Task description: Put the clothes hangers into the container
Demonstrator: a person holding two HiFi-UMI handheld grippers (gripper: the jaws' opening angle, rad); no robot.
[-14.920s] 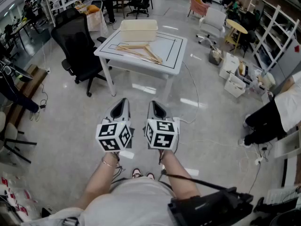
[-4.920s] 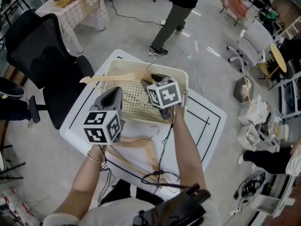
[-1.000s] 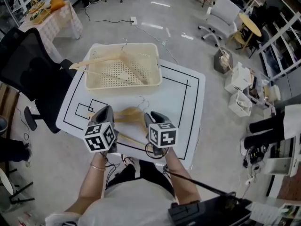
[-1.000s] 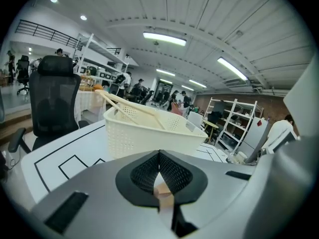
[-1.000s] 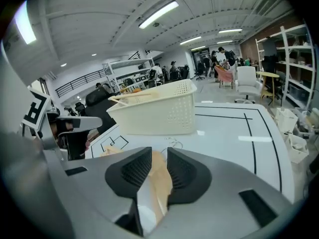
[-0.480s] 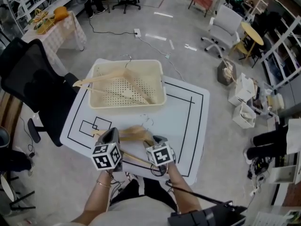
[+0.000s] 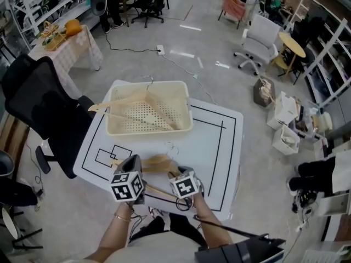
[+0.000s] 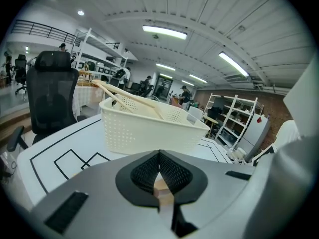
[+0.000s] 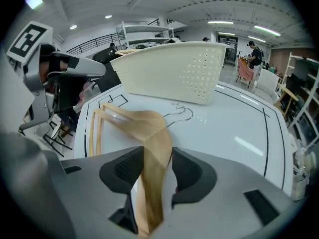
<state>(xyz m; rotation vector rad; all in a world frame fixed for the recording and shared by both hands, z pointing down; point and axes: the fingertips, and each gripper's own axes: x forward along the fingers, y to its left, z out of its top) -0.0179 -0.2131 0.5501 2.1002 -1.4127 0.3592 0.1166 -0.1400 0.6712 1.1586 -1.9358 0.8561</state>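
The right tool [image 9: 154, 169] points steeply down at the near edge of the surface [image 7: 211, 141]. Its jaws have just been opening wide and then easing in a little. They now stand apart, with one flat arm of the wooden hangers [image 9: 134, 123] running between the pads but not yet pinched. The left tool [image 8: 159, 176], just beside it, has its jaws brought together on a pale wooden strip, which I take to be another arm of the same hangers. Beyond the right tool the hangers appear to be two lying one on the other, with two wire hooks [image 9: 182, 114] side by side pointing toward the container [image 9: 169, 73]. The container stands on the far part of the surface, well apart from this pair. It already holds other hangers [image 7: 118, 101], one of which pokes out over its left rim. The step in hand looks like the pick-up of the last pair, with the left side gripped and the right side lined up. The next move calls for closing the right jaws squarely on the arm. Then both tools must lift together so the pair stays level and carry it across, high enough for the hooks to clear the wall. The pair will likely need tilting to settle among the hangers already inside.
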